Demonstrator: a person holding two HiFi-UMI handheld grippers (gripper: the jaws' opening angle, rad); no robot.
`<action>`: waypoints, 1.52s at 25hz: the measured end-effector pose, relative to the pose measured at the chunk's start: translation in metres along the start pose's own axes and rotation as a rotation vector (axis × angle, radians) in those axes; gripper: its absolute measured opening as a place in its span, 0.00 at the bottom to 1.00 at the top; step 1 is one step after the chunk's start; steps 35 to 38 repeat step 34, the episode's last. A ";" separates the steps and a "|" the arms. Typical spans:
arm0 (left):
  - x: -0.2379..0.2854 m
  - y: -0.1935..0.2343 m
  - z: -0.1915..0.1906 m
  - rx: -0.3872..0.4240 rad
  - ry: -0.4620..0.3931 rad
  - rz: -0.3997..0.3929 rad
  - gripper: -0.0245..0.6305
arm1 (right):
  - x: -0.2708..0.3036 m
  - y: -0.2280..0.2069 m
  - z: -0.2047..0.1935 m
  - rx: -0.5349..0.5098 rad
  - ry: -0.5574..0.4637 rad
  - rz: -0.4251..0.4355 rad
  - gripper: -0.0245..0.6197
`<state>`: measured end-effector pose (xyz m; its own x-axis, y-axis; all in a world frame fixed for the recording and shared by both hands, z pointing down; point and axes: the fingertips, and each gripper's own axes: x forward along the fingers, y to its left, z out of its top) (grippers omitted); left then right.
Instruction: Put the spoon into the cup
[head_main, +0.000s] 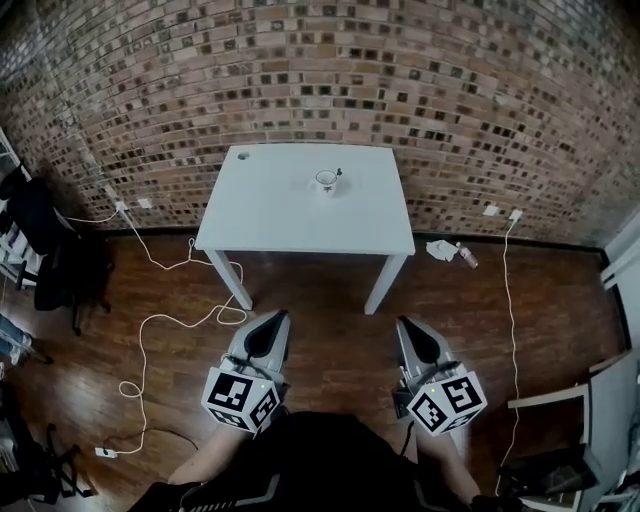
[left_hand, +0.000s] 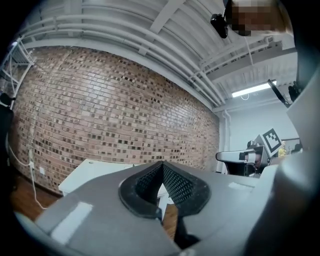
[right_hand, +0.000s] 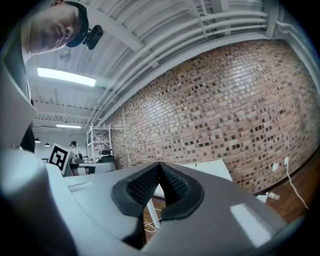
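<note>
A small white cup (head_main: 325, 181) stands on the white table (head_main: 270, 215) near its far middle. A thin dark spoon (head_main: 338, 175) shows at the cup's right side; whether it is inside the cup or beside it is too small to tell. Both grippers hang level over the wooden floor, well short of the table. My left gripper (head_main: 270, 322) is shut and holds nothing; its pads (left_hand: 172, 182) meet at the tip. My right gripper (head_main: 410, 328) is likewise shut and empty, its pads (right_hand: 170, 185) touching. Each gripper view shows the table's near edge beyond the jaws.
A brick wall (head_main: 320, 70) runs behind the table. White cables (head_main: 150, 330) loop over the floor at the left, near a dark chair (head_main: 60, 270). Crumpled paper and a bottle (head_main: 448, 251) lie at the wall's foot on the right. A pale furniture piece (head_main: 600, 410) stands at the right.
</note>
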<state>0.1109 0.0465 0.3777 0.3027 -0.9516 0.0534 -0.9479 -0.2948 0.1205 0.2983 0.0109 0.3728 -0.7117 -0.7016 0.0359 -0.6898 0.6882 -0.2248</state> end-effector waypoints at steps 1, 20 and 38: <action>-0.001 0.002 0.000 -0.011 -0.009 0.002 0.03 | 0.001 0.001 0.000 -0.016 0.008 -0.003 0.05; -0.018 0.007 0.004 0.015 -0.006 -0.054 0.03 | 0.002 0.024 0.006 -0.038 -0.003 -0.037 0.05; -0.018 0.000 0.001 0.002 0.007 -0.078 0.03 | -0.011 0.018 0.009 -0.031 -0.016 -0.075 0.05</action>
